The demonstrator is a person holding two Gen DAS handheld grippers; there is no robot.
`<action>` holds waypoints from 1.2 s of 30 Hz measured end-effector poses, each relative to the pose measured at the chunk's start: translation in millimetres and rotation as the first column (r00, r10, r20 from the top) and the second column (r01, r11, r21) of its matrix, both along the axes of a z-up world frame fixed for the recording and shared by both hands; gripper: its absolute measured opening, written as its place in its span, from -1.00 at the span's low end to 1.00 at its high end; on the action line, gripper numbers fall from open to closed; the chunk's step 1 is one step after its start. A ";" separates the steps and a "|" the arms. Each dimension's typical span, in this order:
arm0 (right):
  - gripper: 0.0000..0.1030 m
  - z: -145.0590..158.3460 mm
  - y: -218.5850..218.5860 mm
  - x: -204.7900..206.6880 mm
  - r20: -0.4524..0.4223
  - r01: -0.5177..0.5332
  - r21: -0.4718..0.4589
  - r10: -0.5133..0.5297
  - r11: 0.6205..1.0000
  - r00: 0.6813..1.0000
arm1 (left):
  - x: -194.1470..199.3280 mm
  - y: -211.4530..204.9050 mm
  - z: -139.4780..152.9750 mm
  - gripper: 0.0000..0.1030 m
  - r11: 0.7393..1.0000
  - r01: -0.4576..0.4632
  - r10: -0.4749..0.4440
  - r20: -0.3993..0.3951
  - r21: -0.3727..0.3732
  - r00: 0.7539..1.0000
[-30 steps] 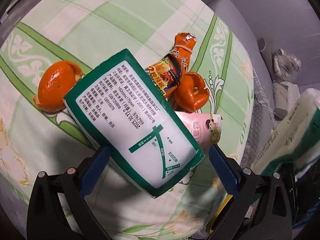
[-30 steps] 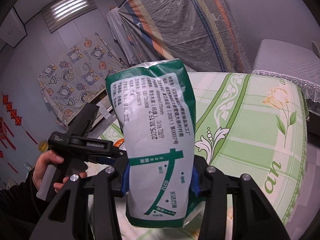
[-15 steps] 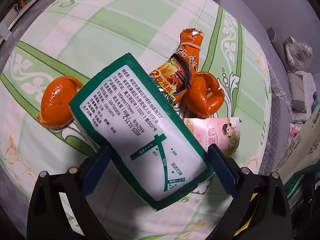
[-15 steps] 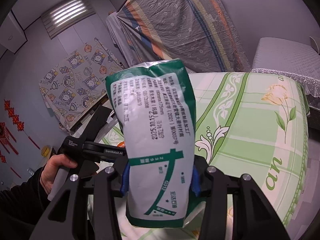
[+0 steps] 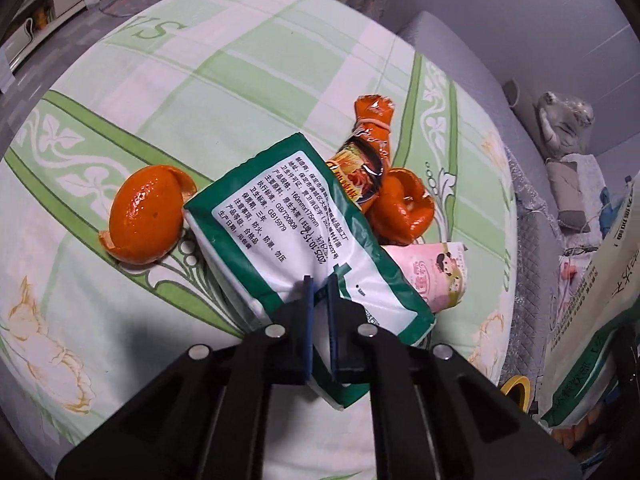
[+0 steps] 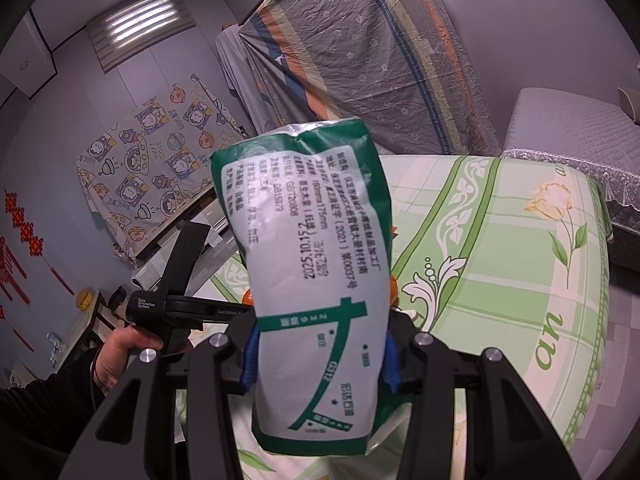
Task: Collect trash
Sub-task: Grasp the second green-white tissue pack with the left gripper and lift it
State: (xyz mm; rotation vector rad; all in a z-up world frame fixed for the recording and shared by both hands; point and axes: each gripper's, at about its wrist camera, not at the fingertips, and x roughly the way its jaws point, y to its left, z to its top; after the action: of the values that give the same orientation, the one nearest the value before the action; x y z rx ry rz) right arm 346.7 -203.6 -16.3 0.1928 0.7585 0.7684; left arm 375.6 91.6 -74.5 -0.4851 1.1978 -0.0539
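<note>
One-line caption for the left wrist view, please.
Left tongs shut on a green-and-white tissue pack above orange peels, a snack wrapper and a pink carton on the green-patterned cloth.

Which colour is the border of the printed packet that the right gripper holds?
Dark green, around a white panel: the packet shows best in the right wrist view.

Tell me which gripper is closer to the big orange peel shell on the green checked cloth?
Left. The left gripper pinches a green-white pack right beside the peel; the right gripper clamps a similar pack farther back.
</note>
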 end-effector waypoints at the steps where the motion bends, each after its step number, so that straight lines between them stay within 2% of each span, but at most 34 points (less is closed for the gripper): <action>1: -0.15 1.4 0.5 -2.8 0.003 0.000 -0.003 0.000 1.000 1.000 | -3.9 1.6 1.2 -0.96 1.000 0.010 -0.010 0.020 -0.005 1.000; 5: -0.15 6.7 -1.1 -15.4 0.012 0.015 -0.005 -0.015 1.000 1.000 | -18.7 9.6 4.9 -1.00 0.998 0.018 -0.013 0.083 -0.063 0.996; 8: -0.15 10.5 -1.8 -24.0 0.021 0.023 -0.002 -0.023 1.000 1.000 | -36.6 12.5 13.6 -1.00 0.996 0.043 -0.032 0.145 -0.075 0.989; 12: -0.15 16.5 -0.1 -39.1 0.043 0.026 -0.002 -0.026 1.000 0.999 | -68.1 8.9 37.6 -1.00 0.993 0.098 -0.076 0.277 -0.066 0.958; 14: -0.15 17.5 0.4 -45.4 0.045 0.027 0.002 -0.027 1.000 0.999 | -79.5 9.3 44.5 -1.00 0.992 0.113 -0.091 0.317 -0.052 0.944; 18: -0.15 19.5 3.0 -57.8 0.048 0.021 0.001 -0.021 1.000 0.999 | -94.5 12.7 43.9 -1.00 0.986 0.158 -0.130 0.335 -0.059 0.933; 21: -0.15 22.9 8.0 -61.9 0.055 0.015 -0.003 -0.015 1.000 0.998 | -96.0 16.2 33.1 -1.00 0.972 0.170 -0.118 0.288 -0.162 0.950; 22: -0.15 24.6 10.3 -61.9 0.059 0.010 -0.001 -0.010 1.000 0.998 | -94.9 13.0 32.8 -1.00 0.970 0.176 -0.124 0.278 -0.169 0.952; 25: -0.14 26.6 13.8 -61.5 0.061 -0.002 0.006 0.002 1.000 0.998 | -83.9 2.7 32.1 -0.99 0.971 0.178 -0.142 0.210 -0.163 0.967; 26: -0.14 26.8 13.9 -61.6 0.061 -0.004 0.010 0.004 1.000 0.998 | -80.0 -0.2 32.5 -0.96 0.973 0.184 -0.156 0.196 -0.139 0.968; 27: -0.14 26.7 13.3 -62.2 0.063 -0.008 0.010 0.008 1.000 0.998 | -75.5 -4.9 37.2 -0.70 0.976 0.198 -0.179 0.190 -0.089 0.965; 28: -0.13 25.8 10.7 -62.7 0.066 -0.011 0.014 0.011 1.000 0.998 | -71.1 -12.2 47.8 0.07 0.973 0.231 -0.223 0.213 -0.013 0.951; 29: -0.13 24.4 6.7 -62.1 0.062 -0.010 0.024 0.009 1.000 0.998 | -68.7 -17.6 55.8 0.48 0.962 0.270 -0.271 0.249 0.038 0.930; 30: -0.13 22.6 2.5 -60.9 0.054 -0.011 0.034 0.009 0.999 0.999 | -68.5 -23.8 65.0 0.57 0.944 0.314 -0.331 0.296 0.104 0.896; 32: -0.13 18.4 -7.7 -57.9 0.039 0.005 0.046 -0.007 0.999 0.999 | -74.8 -44.0 80.8 0.54 0.831 0.466 -0.553 0.368 0.302 0.747; 33: -0.13 16.8 -12.1 -57.3 0.038 0.015 0.039 -0.017 0.999 0.999 | -81.8 -52.2 84.4 0.55 0.743 0.529 -0.666 0.381 0.409 0.641; 34: -0.13 15.1 -17.6 -56.7 0.034 0.022 0.035 -0.023 0.999 0.999 | -90.7 -58.0 84.5 0.55 0.643 0.544 -0.761 0.371 0.539 0.532; 35: -0.13 14.3 -21.6 -56.4 0.027 0.028 0.036 -0.029 0.999 0.999 | -97.0 -62.6 81.9 0.55 0.564 0.538 -0.819 0.340 0.626 0.463; 36: -0.12 13.3 -27.1 -55.4 0.018 0.037 0.036 -0.037 0.999 0.999 | -102.6 -65.5 76.5 0.55 0.462 0.541 -0.882 0.296 0.703 0.368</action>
State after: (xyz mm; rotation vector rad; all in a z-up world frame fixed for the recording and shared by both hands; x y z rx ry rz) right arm 291.4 -230.7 -3.0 0.2307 0.7221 0.7480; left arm 273.0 26.1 2.1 0.6001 0.5893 -0.6592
